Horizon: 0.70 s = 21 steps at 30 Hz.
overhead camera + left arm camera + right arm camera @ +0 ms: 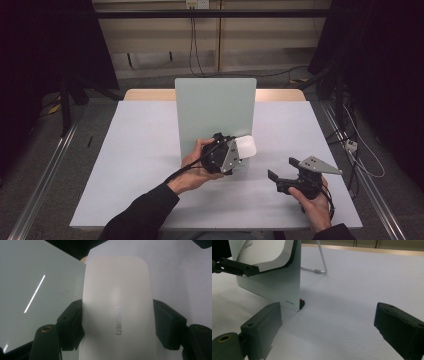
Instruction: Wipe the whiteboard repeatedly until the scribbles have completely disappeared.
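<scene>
The left gripper point(117, 322) held a smooth white eraser point(117, 302) against the glossy board point(215, 115); the right gripper point(327, 332) was wide open.

White board eraser point(117, 310): smooth rounded-rectangle body, grey "deli" logo, dark underside pressed flat on the board face near its right edge, raised off the table. Pale green glass board point(215, 112) stood upright mid-table on a wire stand point(320, 261), propped from behind.
</scene>
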Each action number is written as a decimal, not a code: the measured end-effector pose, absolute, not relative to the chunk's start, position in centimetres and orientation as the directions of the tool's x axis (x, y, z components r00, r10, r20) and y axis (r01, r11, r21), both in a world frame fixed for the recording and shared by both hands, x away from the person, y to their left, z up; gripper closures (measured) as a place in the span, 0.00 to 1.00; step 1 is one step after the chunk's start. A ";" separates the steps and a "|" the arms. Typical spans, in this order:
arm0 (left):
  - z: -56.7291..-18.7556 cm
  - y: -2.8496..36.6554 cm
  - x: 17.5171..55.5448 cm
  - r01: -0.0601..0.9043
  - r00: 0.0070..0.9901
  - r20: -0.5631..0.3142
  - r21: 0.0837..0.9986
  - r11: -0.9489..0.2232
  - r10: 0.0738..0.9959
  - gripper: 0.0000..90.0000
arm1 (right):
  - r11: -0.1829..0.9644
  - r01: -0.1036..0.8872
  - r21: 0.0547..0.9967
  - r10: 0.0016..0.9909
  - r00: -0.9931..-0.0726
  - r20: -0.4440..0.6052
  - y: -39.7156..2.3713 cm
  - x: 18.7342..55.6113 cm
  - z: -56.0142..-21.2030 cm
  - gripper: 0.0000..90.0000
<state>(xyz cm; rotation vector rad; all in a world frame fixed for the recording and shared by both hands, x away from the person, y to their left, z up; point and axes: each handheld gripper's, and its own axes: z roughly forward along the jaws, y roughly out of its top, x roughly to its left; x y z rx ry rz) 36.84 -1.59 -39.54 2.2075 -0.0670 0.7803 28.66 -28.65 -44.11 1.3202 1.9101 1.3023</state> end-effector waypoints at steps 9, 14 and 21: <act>-36.8 0.0 38.1 -0.262 0.793 0.546 0.707 -0.657 0.272 0.35 | 0.084 0.446 0.891 0.898 -0.422 0.127 -28.7 28.7 -44.1 0.09; -35.4 0.2 38.7 -0.267 0.772 0.561 0.713 -0.648 0.299 0.35 | 0.083 0.446 0.891 0.897 -0.422 0.127 -28.6 28.7 -44.1 0.09; -36.1 -0.1 38.4 -0.284 0.770 0.576 0.696 -0.660 0.276 0.35 | 0.083 0.446 0.891 0.897 -0.423 0.127 -28.7 28.7 -44.1 0.09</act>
